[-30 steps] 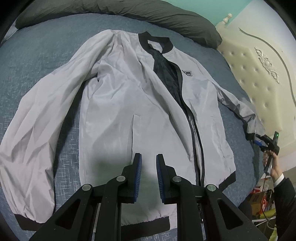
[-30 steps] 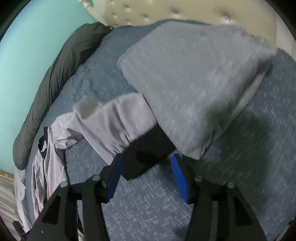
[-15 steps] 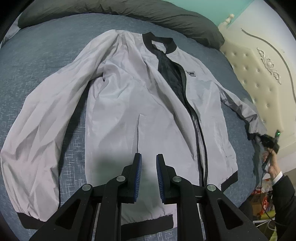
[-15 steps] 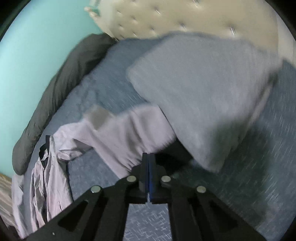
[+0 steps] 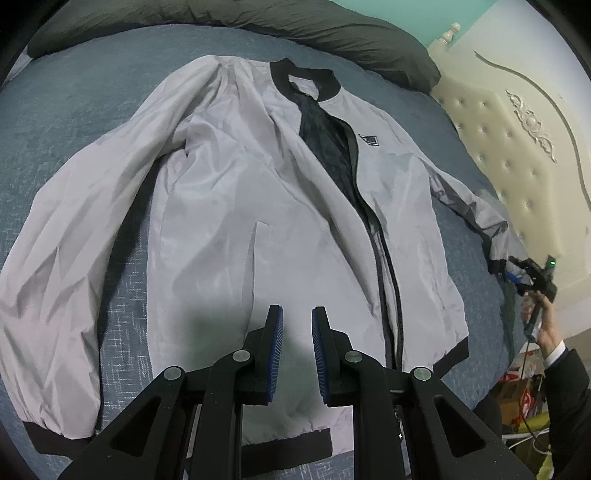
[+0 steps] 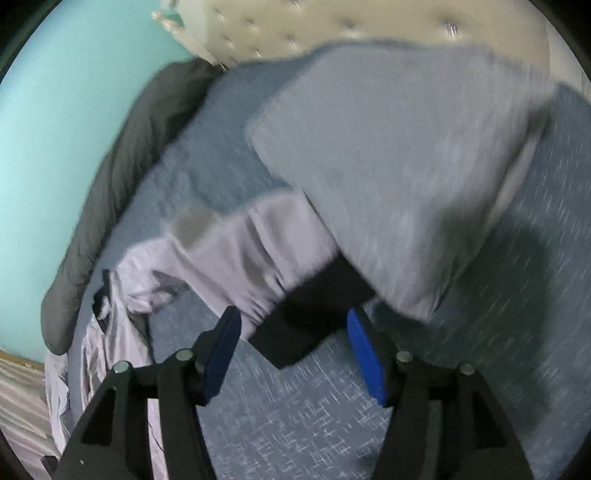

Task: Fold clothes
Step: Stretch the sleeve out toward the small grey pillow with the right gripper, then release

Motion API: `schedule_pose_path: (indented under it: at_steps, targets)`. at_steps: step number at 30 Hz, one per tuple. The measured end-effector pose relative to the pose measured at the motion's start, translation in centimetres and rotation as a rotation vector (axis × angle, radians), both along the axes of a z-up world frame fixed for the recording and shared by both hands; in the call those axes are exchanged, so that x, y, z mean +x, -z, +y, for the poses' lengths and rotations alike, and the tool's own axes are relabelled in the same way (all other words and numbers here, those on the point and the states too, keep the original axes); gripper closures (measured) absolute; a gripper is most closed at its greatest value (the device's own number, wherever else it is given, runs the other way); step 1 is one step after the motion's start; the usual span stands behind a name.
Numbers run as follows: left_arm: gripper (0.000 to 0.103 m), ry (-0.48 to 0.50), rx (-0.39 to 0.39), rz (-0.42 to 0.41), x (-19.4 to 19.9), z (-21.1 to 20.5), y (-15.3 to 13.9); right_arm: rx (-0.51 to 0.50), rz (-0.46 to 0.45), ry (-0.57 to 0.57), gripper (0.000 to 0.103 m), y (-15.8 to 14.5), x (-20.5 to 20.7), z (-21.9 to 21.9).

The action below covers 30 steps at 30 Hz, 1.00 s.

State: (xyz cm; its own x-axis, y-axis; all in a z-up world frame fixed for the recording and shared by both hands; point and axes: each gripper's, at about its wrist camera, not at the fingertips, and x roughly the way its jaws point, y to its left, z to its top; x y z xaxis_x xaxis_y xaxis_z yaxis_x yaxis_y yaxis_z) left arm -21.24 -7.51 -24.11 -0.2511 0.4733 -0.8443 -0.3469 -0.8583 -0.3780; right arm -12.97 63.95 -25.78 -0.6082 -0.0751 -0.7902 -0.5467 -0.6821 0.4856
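A light grey jacket (image 5: 236, 221) with black collar, cuffs and hem lies front up and unzipped on the blue bedspread (image 5: 74, 110). My left gripper (image 5: 297, 332) hovers above the jacket's lower front, its blue pads a narrow gap apart with nothing between them. At the end of the jacket's right sleeve (image 6: 251, 254), my right gripper (image 6: 291, 343) has its jaws opening. The black cuff (image 6: 310, 317) lies between the blue pads, which do not press on it. The left wrist view shows that gripper (image 5: 513, 271) small at the far right, in a person's hand (image 5: 543, 325).
A grey pillow (image 6: 406, 166) overlaps the sleeve just behind the cuff. A dark bolster (image 5: 295, 26) runs along the far edge of the bed by the turquoise wall. A cream tufted headboard (image 5: 517, 147) stands on the right. Clutter lies on the floor past the bed's corner.
The right gripper stood open around the cuff, then shut half a second ago, and now stands open again with the cuff between its pads. The left gripper has kept still.
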Motion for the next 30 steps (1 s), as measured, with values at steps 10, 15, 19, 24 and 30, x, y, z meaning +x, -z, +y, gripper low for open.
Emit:
schedule_pose_path:
  at_steps: [10, 15, 19, 24, 30]
  targets:
    - [0.086, -0.008, -0.008, 0.001, -0.3, -0.5, 0.0, 0.095, -0.06, 0.117, 0.074, 2.4, -1.5, -1.3]
    - [0.086, -0.003, -0.01, -0.001, -0.4, -0.6, 0.2, 0.181, -0.032, 0.125, 0.098, 0.4, -1.6, -2.1]
    - [0.086, -0.005, -0.015, -0.002, -0.5, -0.6, 0.3, 0.269, 0.05, 0.073, 0.098, -3.3, -1.4, -2.8]
    - [0.086, 0.001, -0.016, 0.006, -0.4, -0.4, -0.1, 0.359, 0.134, 0.075, 0.099, -9.1, -1.5, 0.0]
    - [0.086, -0.013, -0.028, 0.013, -0.7, -0.5, -0.6, 0.467, 0.176, 0.106, 0.099, -14.9, -3.1, 5.3]
